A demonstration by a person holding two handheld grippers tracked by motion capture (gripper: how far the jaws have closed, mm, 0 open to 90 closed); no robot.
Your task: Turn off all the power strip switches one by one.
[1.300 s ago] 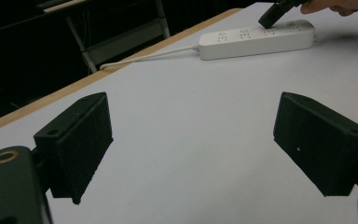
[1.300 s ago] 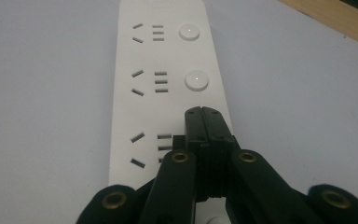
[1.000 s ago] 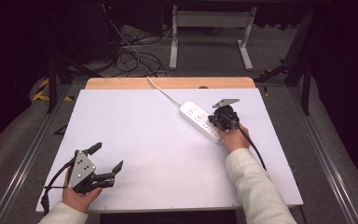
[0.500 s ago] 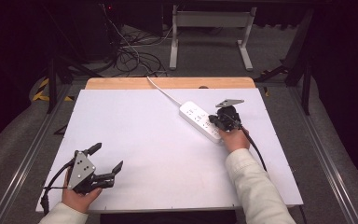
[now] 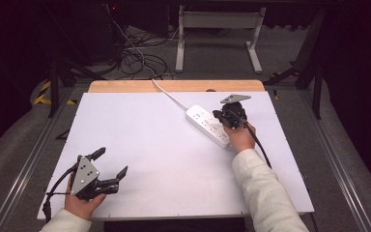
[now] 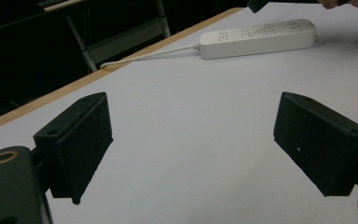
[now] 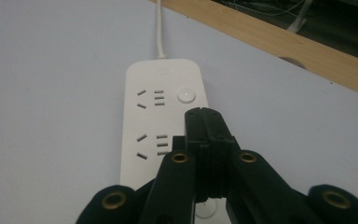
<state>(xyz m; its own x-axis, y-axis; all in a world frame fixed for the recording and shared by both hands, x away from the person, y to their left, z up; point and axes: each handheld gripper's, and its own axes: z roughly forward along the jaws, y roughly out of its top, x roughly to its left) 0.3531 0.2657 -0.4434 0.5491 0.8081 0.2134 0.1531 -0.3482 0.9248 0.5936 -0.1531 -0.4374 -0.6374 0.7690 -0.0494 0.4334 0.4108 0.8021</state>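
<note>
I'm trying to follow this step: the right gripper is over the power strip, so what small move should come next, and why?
Probably ease the right gripper forward and down onto the round button of the power strip. Its jaws are shut into one blunt tip, aimed just short of that button with nothing held. The left gripper rests open, far off near the table's front edge.

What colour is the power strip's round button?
White, like the power strip itself; the button shows best in the right gripper view.

Left gripper (image 5: 107, 167): black, grey triangular plate, black cable | right gripper (image 5: 225, 117): black, brass-ringed screw holes, black cable | sleeves (image 5: 265, 193): cream knit
</note>
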